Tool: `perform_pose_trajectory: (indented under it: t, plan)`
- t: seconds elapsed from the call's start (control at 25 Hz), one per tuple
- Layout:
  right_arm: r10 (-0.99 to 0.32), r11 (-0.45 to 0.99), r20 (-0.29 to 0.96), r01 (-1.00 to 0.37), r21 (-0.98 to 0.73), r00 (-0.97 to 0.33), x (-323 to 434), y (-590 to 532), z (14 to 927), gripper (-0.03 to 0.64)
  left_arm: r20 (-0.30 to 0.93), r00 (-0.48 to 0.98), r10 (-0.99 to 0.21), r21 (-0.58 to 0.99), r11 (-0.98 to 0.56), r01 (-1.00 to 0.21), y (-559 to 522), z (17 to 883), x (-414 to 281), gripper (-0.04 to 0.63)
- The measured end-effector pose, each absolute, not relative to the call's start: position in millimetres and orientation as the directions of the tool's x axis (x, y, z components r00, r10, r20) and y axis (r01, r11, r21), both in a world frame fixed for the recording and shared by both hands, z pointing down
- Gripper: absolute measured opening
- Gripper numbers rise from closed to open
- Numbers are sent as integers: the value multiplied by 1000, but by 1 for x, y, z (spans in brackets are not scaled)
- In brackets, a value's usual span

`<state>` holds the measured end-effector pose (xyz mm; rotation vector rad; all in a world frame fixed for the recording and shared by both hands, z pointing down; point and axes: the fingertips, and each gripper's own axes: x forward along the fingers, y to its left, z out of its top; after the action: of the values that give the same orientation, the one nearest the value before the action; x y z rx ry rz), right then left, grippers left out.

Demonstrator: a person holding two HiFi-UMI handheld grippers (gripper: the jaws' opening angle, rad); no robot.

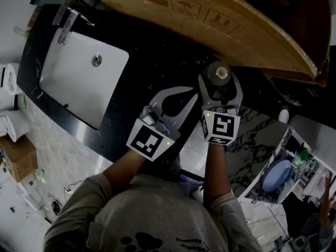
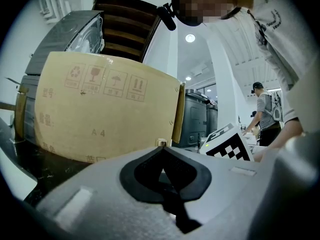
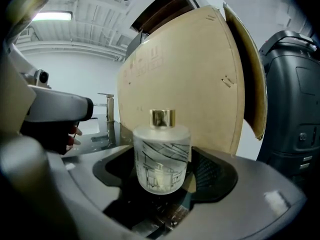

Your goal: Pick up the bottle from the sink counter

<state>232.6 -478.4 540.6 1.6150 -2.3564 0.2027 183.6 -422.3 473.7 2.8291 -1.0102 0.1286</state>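
As the person's two forearms (image 1: 214, 167) are reaching forward over the dark tabletop (image 1: 142, 51), the left tool (image 1: 195, 92) is lying low with its jaws drawn together, tips meeting and nothing between them; the left gripper view is showing only the closed dark hollow behind those tips. Just beside it, the right tool (image 1: 220, 84) is gaping wide, and the bottle (image 3: 161, 156) is standing upright on the tabletop between its two jaws, with a gap showing on either side, so the pads are not pressing on it. The bottle is showing a frosted body marked with thin drawn lines and a gold cap (image 3: 162, 118) on top; in the head view it is appearing as a round top ringed by the open jaws. Right behind the bottle a large cardboard box (image 3: 190, 84) is standing on the tabletop, its printed handling symbols facing the left tool and its flat side filling much of both gripper views. Further off to the left, a white sink basin (image 1: 79, 83) is sitting sunk into the dark surface, with a chrome faucet (image 1: 65, 25) rising at its far edge. Beyond the box a dark grey container (image 3: 292, 99) is looming at the right, and far back in the left gripper view a person (image 2: 265, 114) is standing at a bench
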Motion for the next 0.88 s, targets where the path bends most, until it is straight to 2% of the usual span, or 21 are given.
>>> perform_pose_trajectory:
  t: [0.88]
  plan:
    - [-872,425,296,-903,68,-389,230,-488,544,331,131,761,-635,80,-759,-647,-421,473,177,3]
